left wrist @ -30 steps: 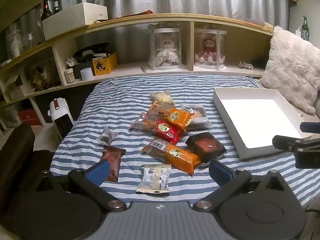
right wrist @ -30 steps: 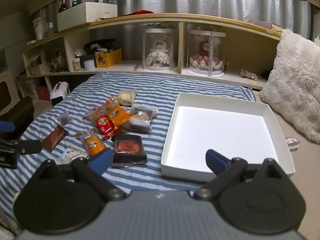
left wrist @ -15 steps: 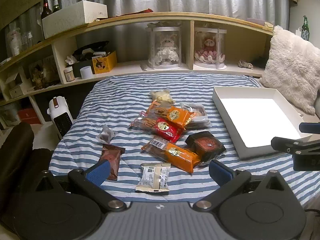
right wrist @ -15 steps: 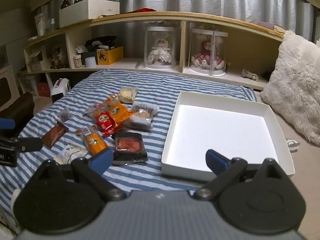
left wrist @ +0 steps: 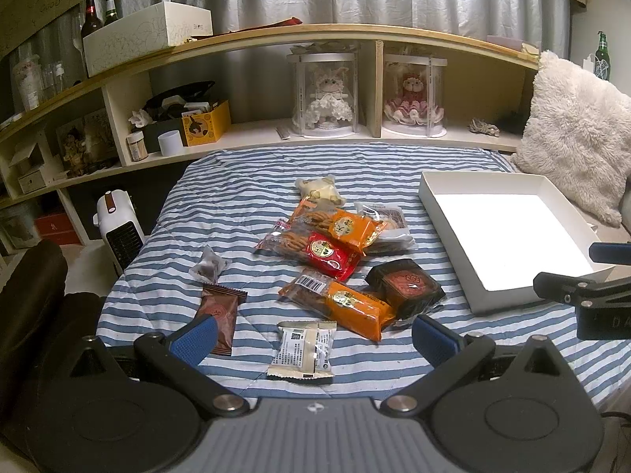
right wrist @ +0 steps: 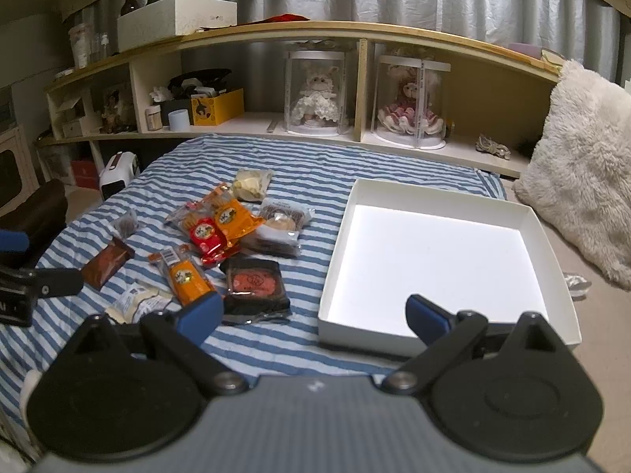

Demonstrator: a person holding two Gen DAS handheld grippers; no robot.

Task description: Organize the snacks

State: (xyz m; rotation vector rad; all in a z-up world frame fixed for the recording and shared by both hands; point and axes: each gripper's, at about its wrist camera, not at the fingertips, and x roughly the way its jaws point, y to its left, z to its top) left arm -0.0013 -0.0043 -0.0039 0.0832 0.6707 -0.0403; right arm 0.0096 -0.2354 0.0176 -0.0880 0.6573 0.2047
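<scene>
I see the left gripper [left wrist: 313,337] with its blue-padded fingers spread wide and nothing between them; the right gripper [right wrist: 311,313] is likewise spread and holds nothing. Snacks lie scattered on the striped bedcover [left wrist: 236,181], all ahead of the left gripper. I count nine packets. Nearest, just ahead between the fingers: one white wrapper with small print [left wrist: 303,351]. Ahead and left: one brown wrapper [left wrist: 219,311], and beyond it one small clear bag with dark contents [left wrist: 209,268]. Ahead and slightly right: one orange packet with a barcode end [left wrist: 339,301], touching one black packet with a red square face [left wrist: 406,287]. Farther ahead sits a cluster: one red packet [left wrist: 315,252] partly under a second orange packet [left wrist: 339,226], one clear tray pack of round pastries [left wrist: 384,226] beside them, and one pale, lumpy packet [left wrist: 319,193] farthest off. So: two orange, one of every other kind. One white open box [right wrist: 434,252] lies directly ahead of the right gripper, its near wall just beyond the right finger; no packet is in it. From the right wrist view the snacks lie ahead and left, well apart from the box except the black packet, which is near its left wall.
</scene>
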